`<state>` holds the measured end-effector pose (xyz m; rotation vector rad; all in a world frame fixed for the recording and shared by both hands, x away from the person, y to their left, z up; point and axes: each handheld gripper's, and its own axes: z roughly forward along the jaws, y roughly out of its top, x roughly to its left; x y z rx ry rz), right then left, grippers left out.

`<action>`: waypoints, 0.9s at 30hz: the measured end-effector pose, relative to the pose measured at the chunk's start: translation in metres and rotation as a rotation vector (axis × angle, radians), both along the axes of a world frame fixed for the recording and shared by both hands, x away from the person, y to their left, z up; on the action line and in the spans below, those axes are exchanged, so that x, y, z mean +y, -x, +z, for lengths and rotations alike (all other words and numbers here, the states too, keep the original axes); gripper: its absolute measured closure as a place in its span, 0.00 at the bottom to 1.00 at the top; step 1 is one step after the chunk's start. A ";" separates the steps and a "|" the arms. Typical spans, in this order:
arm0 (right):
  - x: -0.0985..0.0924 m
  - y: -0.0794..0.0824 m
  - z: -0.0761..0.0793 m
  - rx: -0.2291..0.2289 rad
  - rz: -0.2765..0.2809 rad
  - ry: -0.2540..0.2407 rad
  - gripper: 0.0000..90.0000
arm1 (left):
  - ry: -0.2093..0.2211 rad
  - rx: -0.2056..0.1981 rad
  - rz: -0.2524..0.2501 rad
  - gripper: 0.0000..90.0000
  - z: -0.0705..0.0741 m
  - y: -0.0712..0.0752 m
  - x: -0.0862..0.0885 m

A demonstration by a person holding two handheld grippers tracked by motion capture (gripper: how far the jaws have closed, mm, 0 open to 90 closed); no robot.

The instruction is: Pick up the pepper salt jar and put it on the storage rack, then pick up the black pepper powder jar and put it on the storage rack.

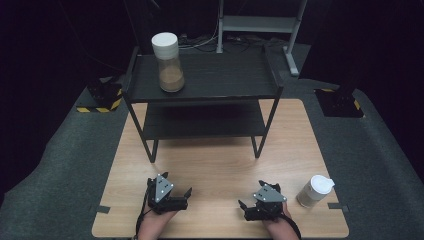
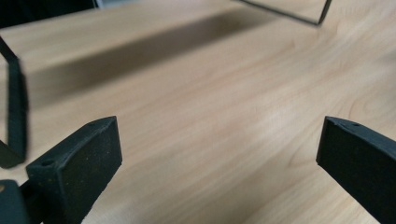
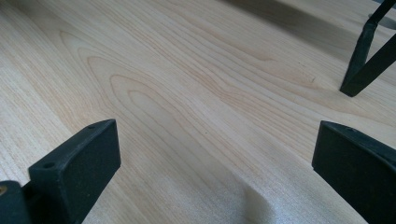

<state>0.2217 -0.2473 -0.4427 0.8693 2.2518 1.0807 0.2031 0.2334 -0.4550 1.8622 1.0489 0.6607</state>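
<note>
So the biggest thing here is the wooden table, sitting on a dark grey floor mat. On the far half of it stands a black two-level shelf rack, and its legs land about mid-table, well ahead of both grippers. On the rack's top level, left side, there's a tall clear jar with a white lid, upright, with brown stuff in the bottom part.

Nearest the hands is a smaller cup with a white lid at the table's front right, just beside the right gripper and apart from it. It's upright, long axis vertical; the lid has a small tab poking off to the right. Nothing sits between it and that gripper.

The left gripper rests at the front left, well apart from the cup. Both sets of jaws are spread wide with nothing between them, just bare wood.

The high view gives you the jar, cup and whole layout. The left gripper view gets a rack leg at its left edge and the rack's shadow; the right gripper view catches a rack foot at upper right plus close-up wood grain.
</note>
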 end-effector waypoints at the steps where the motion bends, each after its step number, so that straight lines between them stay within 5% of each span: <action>1: 0.000 0.000 0.000 0.002 -0.001 0.001 0.00 | -0.003 0.006 -0.003 0.00 0.000 -0.001 0.000; 8: 0.002 0.001 0.000 -0.002 -0.003 0.008 0.00 | -0.066 0.045 -0.025 0.01 -0.001 -0.005 -0.007; 15: -0.001 0.000 0.000 0.001 0.001 -0.007 0.00 | -0.158 0.048 -0.031 0.01 0.003 -0.005 -0.023; 27: -0.006 0.002 -0.003 -0.017 0.019 -0.022 0.00 | -0.228 0.032 -0.072 0.01 0.004 -0.004 -0.031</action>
